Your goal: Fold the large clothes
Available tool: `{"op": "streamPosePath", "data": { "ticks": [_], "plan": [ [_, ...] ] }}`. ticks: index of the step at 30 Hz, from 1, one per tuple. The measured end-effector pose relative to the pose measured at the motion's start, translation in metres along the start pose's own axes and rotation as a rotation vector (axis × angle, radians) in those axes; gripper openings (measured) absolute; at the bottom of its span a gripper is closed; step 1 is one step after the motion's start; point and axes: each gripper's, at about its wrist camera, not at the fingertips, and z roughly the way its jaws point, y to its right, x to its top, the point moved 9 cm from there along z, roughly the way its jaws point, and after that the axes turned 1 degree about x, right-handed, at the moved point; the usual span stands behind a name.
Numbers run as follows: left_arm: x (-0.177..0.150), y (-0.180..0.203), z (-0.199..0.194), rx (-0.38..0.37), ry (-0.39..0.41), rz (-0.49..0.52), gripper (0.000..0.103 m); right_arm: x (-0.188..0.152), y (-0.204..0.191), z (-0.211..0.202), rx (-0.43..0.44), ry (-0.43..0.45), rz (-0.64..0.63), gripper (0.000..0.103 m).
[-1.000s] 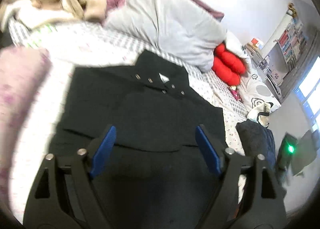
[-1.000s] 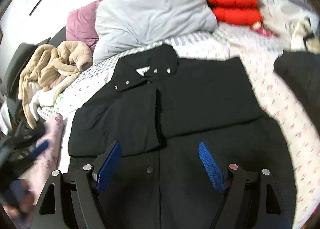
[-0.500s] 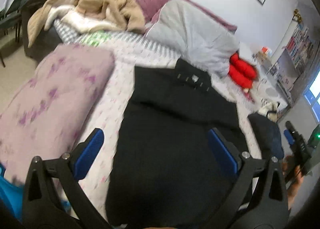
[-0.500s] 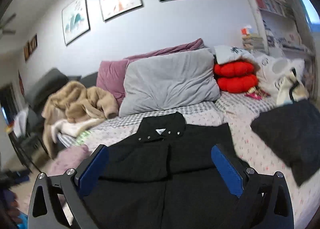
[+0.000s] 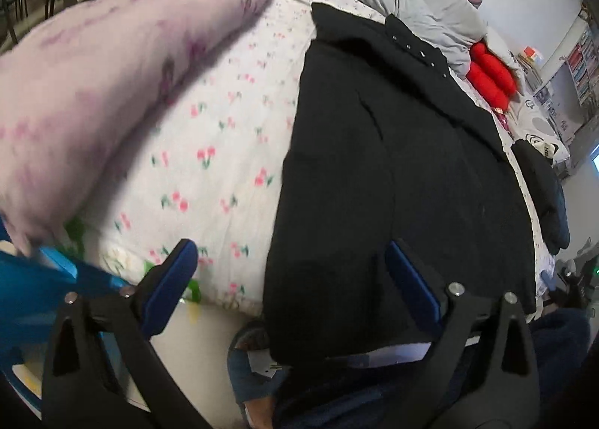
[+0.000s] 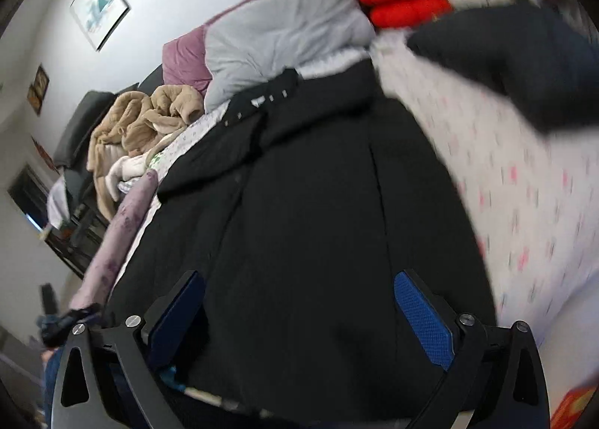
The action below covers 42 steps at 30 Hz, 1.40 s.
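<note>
We hold our left gripper [image 5: 290,273] tilted down over the near left corner of the black coat [image 5: 404,166], jaws wide and just eased in slightly, pads clear of the cloth. Our right gripper [image 6: 299,301] hangs over its near hem, likewise wide, gripping nothing.

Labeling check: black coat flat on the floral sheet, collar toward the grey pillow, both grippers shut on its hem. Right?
One error: neither gripper grips the hem. Both wrist views show the left gripper and right gripper open, fingers spread above the coat. It does lie on the sheet, collar toward the grey pillow.
</note>
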Motion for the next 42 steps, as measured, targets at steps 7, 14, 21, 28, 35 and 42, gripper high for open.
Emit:
{"op": "streamPosePath", "data": {
  "ticks": [7,14,21,28,35,42],
  "plan": [
    [-0.011,0.003,0.007,-0.055,-0.004,-0.015,0.076,-0.02,0.021,0.015,0.035,0.001,0.049,0.077],
    [-0.023,-0.002,0.011,-0.12,-0.008,-0.042,0.074,-0.025,0.025,0.011,0.038,0.021,0.058,0.068],
    [-0.031,-0.005,0.015,-0.188,-0.03,-0.072,0.073,-0.031,0.046,-0.002,0.042,0.051,0.1,0.061],
    [-0.042,-0.014,0.016,-0.164,-0.037,-0.097,0.073,-0.025,0.088,-0.028,-0.025,0.13,0.186,0.06],
    [-0.049,-0.03,0.018,-0.167,-0.03,-0.142,0.074,-0.044,0.123,-0.029,-0.014,0.116,0.308,0.061],
    [-0.05,-0.015,0.023,-0.19,-0.033,-0.111,0.03,-0.041,0.096,-0.013,0.03,0.09,0.241,0.041]
  ]
}}
